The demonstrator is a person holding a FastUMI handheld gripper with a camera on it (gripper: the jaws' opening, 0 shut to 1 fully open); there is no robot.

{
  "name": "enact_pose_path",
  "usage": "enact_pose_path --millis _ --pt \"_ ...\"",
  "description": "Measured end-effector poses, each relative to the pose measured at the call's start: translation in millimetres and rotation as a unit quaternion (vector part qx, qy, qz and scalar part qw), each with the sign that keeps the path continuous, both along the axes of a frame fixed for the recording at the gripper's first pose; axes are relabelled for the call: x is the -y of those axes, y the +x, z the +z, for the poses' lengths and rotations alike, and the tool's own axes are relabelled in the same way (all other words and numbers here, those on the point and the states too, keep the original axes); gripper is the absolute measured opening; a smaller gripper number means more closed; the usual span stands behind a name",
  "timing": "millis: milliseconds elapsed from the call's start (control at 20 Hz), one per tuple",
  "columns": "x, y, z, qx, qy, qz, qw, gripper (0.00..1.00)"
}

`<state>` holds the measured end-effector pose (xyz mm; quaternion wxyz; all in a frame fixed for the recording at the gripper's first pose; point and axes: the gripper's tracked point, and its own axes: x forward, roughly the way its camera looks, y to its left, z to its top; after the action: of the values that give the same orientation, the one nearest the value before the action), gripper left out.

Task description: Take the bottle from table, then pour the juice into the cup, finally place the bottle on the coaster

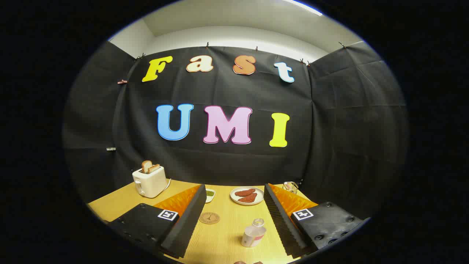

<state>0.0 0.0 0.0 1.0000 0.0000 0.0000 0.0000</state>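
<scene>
Gripper view: the gripper (234, 220) hangs above a light wooden table (223, 238) with its two fingers spread wide apart and nothing held between them. A small clear bottle (253, 234) stands upright on the table in the gap between the fingers, nearer the right finger than the left, touching neither. Its mouth is uncapped, and a pale label with a pinkish band wraps its lower body.

A round brown coaster (209, 217) lies flat on the table just beside the left finger's inner edge, apart from the bottle and a little farther from the camera. Beyond the fingers, toward the table's far edge, a white plate (247, 195) carries two reddish-brown pieces of food. Left of the plate, partly hidden by the left fingertip, sits a small white dish (210, 194) with something green in it. A clear glass cup (290, 186) stands near the table's far right corner, just past the right fingertip. Near the far left corner a white toaster (149, 181) holds two slices of toast (150, 167) upright in its slots, its cord trailing off to the right.
</scene>
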Motion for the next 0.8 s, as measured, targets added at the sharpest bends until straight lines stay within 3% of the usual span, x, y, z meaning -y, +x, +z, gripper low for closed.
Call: enact_pose_path --millis 450,800 --pt "-19.3 1.5 -8.9 -0.007 -0.012 0.038 0.999 0.97" --pt "-10.7 -1.1 -18.5 -0.017 -0.013 0.039 0.999 0.97"
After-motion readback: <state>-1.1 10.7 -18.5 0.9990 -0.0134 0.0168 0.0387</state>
